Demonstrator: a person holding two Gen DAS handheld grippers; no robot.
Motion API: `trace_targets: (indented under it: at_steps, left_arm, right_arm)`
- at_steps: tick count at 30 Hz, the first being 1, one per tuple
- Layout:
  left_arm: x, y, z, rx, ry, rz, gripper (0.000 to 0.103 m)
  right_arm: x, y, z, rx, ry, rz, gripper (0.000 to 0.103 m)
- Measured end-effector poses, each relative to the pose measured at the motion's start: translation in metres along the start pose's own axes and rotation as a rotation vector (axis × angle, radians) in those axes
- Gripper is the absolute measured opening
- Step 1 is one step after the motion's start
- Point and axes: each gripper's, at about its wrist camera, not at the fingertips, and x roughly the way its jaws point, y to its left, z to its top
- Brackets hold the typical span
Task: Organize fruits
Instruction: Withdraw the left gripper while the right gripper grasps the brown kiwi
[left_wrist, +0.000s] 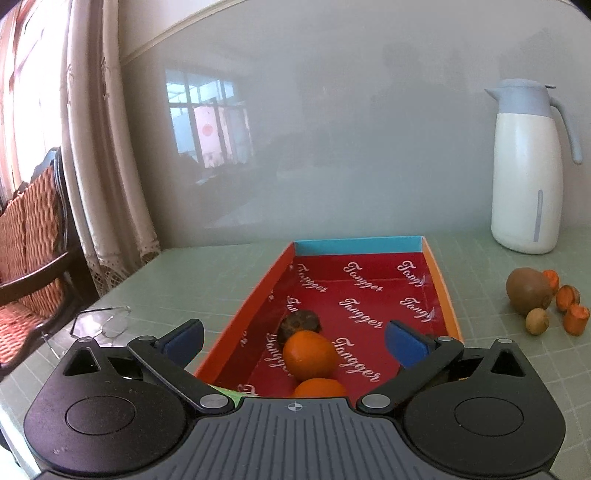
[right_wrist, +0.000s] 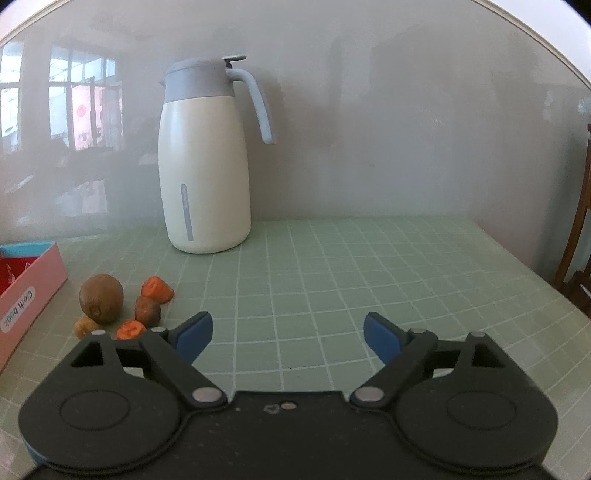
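Observation:
A long box (left_wrist: 439, 280) with a red printed lining lies on the green grid mat. Two oranges, one (left_wrist: 309, 354) behind the other (left_wrist: 319, 387), rest at its near end, with a dark brown fruit (left_wrist: 299, 325) just beyond them. My left gripper (left_wrist: 293, 334) hovers over that end, open, its blue pads clear of the fruit. On the mat right of the box (right_wrist: 26, 295) lie a kiwi (right_wrist: 100, 297), a small brown fruit (right_wrist: 85, 326) and several orange pieces (right_wrist: 157, 288). My right gripper (right_wrist: 288, 325) stands open over bare mat, to the right of this group.
A white jug (right_wrist: 205, 166) with a grey-blue lid stands at the back against the glossy wall. A pair of glasses (left_wrist: 101, 321) lies on the mat left of the box. A wooden chair (left_wrist: 29, 258) stands past the table's left edge, another (right_wrist: 576, 240) at the right.

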Motion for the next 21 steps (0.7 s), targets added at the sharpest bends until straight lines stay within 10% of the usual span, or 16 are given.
trace_targets:
  at_steps: [21]
  left_arm:
    - [0.001, 0.065, -0.018, -0.064, 0.026, 0.094, 0.103]
  right_arm:
    - [0.022, 0.047, 0.005, 0.006, -0.002, 0.067, 0.09]
